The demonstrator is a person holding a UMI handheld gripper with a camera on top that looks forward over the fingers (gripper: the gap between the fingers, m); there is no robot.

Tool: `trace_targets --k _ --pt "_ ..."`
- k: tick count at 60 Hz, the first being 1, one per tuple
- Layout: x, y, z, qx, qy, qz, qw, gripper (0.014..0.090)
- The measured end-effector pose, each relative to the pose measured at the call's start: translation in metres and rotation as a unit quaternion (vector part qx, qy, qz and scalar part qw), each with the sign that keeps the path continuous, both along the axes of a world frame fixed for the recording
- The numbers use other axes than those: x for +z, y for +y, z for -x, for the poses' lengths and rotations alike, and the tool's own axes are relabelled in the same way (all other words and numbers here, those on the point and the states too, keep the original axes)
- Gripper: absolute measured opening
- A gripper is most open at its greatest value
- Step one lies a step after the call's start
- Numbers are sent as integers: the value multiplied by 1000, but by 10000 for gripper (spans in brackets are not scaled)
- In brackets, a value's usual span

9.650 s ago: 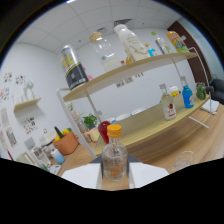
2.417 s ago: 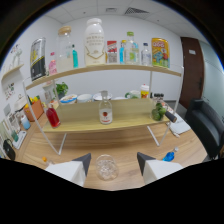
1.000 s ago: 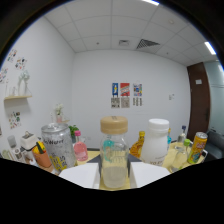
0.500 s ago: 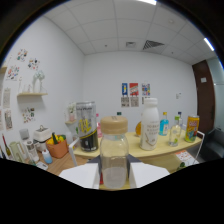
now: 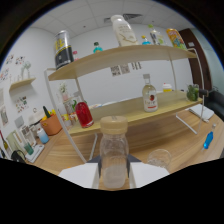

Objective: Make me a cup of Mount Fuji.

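The bottle's [image 5: 114,157] base sinks below the view's dark lower edge; shelf [image 5: 120,52] labels seem too blurred to read

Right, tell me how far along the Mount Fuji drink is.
Early stage. Done: a clear bottle with a tan cap has been picked up and sits gripped between the fingers of the gripper. In hand: carrying it above the wooden table, near an empty glass. Left: nothing looks poured yet, so pouring and mixing remain.
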State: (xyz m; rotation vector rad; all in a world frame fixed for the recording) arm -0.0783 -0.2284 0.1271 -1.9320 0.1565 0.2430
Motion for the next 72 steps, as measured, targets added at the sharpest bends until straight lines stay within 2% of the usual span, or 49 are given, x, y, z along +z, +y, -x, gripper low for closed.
trace_targets --k 10,19,26,37,50,59,65,72 --pt "-8 1 -2 -39 190 13 981 401" --pt "-4 7 -11 -85 388 14 918 399" --pt "-5 12 -7 -93 527 23 844 399" --pt "4 14 -7 -97 659 25 746 399" --pt "8 15 -9 -101 709 16 698 399" --pt "12 14 -8 -96 685 15 722 400" --pt "24 12 -6 -80 609 4 789 398" --pt "58 10 -8 -54 457 -46 887 401"
